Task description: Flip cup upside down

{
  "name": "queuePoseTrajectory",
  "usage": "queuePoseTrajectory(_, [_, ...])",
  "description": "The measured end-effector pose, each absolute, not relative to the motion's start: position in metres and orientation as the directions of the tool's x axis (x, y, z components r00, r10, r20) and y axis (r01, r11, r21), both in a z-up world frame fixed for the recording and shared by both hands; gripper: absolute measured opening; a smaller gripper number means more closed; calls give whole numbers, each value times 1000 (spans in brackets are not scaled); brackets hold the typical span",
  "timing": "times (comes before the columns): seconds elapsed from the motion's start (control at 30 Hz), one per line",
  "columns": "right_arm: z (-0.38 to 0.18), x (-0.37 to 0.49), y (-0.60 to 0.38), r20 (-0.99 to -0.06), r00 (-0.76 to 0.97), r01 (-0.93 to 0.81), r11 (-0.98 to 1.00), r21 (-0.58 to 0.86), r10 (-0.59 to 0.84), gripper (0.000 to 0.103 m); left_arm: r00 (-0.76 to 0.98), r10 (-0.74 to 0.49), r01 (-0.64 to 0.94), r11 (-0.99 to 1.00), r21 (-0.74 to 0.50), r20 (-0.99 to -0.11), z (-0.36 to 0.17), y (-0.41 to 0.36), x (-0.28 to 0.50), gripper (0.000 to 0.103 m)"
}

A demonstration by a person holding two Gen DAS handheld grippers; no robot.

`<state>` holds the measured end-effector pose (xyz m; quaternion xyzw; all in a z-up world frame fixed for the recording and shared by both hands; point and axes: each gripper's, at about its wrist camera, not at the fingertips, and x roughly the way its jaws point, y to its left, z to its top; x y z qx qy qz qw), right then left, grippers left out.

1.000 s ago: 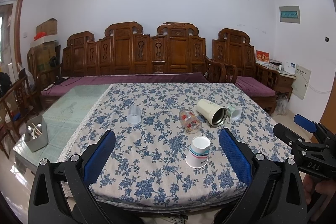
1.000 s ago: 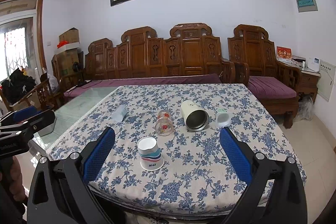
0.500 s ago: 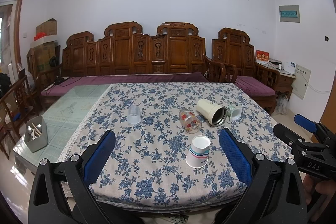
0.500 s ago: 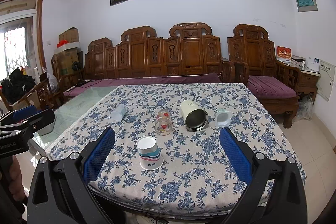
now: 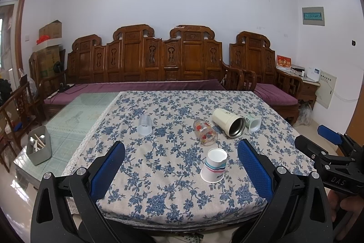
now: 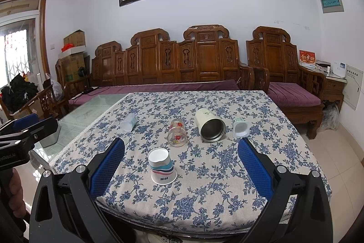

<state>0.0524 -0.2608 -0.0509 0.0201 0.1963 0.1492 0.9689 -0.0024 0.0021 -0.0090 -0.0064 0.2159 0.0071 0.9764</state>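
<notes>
A striped paper cup [image 5: 214, 165] stands rim-down on the floral tablecloth near the front edge; it also shows in the right wrist view [image 6: 162, 165]. Behind it lie a flowered glass [image 5: 204, 132], a cream steel-lined mug [image 5: 228, 122] and a small green-and-white cup [image 5: 253, 122], all on their sides. A frosted plastic cup [image 5: 144, 125] lies on its side further left. My left gripper [image 5: 180, 163] is open and empty in front of the table. My right gripper [image 6: 180, 163] is open and empty, also short of the table edge.
The table [image 5: 159, 208] is partly bare glass on the left, with a grey utensil holder [image 5: 39, 147] on it. A carved wooden sofa [image 5: 159, 65] runs behind the table. The right gripper shows at the right edge of the left wrist view [image 5: 329, 152].
</notes>
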Motion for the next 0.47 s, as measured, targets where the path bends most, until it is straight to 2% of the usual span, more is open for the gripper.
queuePoseTrajectory(0.47, [-51, 52, -261, -375, 878, -281, 955, 98, 297, 100, 906, 13, -17, 1000, -8, -423, -10, 2, -3, 95])
